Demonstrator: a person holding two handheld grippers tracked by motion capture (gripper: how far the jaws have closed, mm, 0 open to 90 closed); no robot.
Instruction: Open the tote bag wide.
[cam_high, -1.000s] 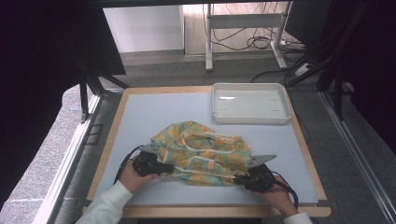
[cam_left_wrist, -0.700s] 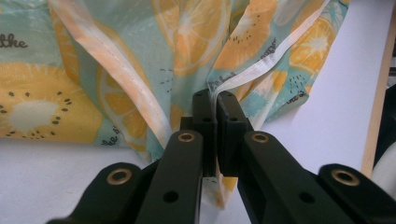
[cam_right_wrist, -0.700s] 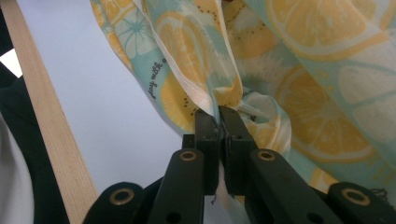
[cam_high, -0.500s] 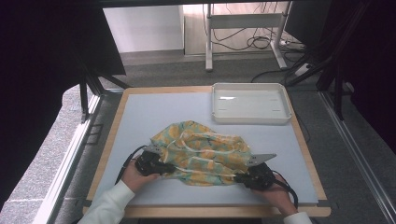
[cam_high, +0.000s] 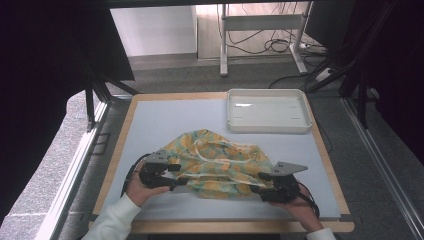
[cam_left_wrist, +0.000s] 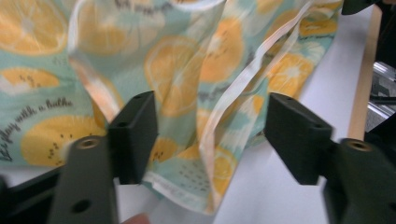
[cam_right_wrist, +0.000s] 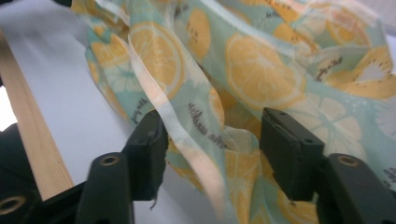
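A crumpled cloth (cam_high: 215, 162) printed with yellow lemon slices on pale green lies on the near half of the table, a white strap (cam_left_wrist: 243, 84) running across it. My left gripper (cam_high: 181, 177) sits at its near left corner and my right gripper (cam_high: 257, 182) at its near right corner. Both pairs of jaws have just been opening. In the left gripper view the left gripper (cam_left_wrist: 212, 112) stands open with the cloth (cam_left_wrist: 187, 70) loose between its jaws. In the right gripper view the right gripper (cam_right_wrist: 215, 126) is also open, a fold of cloth (cam_right_wrist: 261, 60) lying between the jaws, unpressed.
An empty white tray (cam_high: 267, 125) stands at the back right of the grey table top (cam_high: 160, 120). A wooden rim (cam_high: 115, 165) frames the table. A hand holds each gripper at the near edge. Dark frames and cables lie beyond the table.
Both grippers' jaws have spread apart and let go of the cloth's near corners. The left gripper has lifted slightly, its grey plate now showing. The cloth has barely shifted.
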